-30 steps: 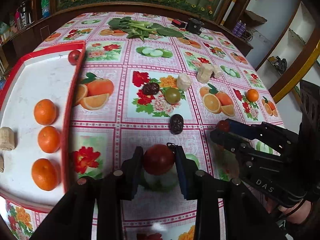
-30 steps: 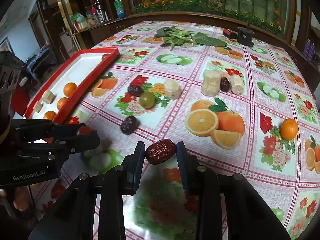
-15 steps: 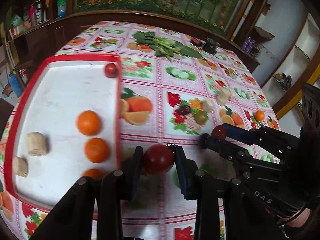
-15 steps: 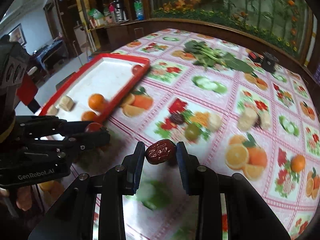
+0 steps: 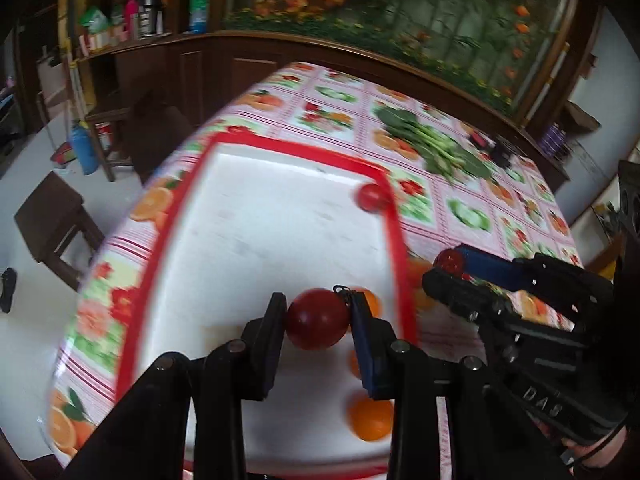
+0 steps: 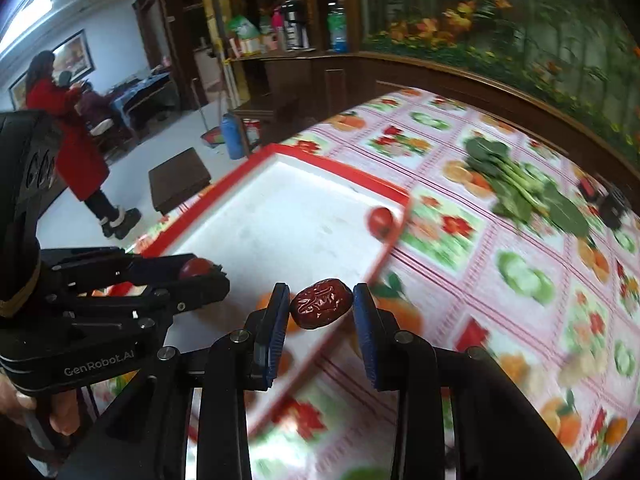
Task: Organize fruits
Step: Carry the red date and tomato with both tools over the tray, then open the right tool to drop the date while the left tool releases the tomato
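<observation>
**Both grippers loaded over the tray: handling notes**

Landmark: the white rectangular tray with a red rim (image 5: 394,240), lying on the fruit-print tablecloth (image 5: 332,116).

Left gripper (image 5: 318,318): jaws narrowed onto a smooth, round red tomato-like fruit (image 5: 317,319), pads pressing its two sides at the widest part. It hangs above the near part of the tray, over the oranges (image 5: 370,418) lying there. Judgement: light, thin glossy skin, soft under pressure and apt to slip or roll. Grip across the middle and gently; release low so it does not run to the rim, where a second small red fruit (image 5: 372,197) rests in the far corner.

Right gripper (image 6: 321,309): jaws almost together on a wrinkled dark-red dried date (image 6: 321,308), held across its long axis, above the tray's right rim. Judgement: very light, leathery, slightly yielding, not fragile; wrinkles give the pads purchase. A hold at the midsection suits it.

Image is motion-blurred; finer contact detail cannot be told.
</observation>
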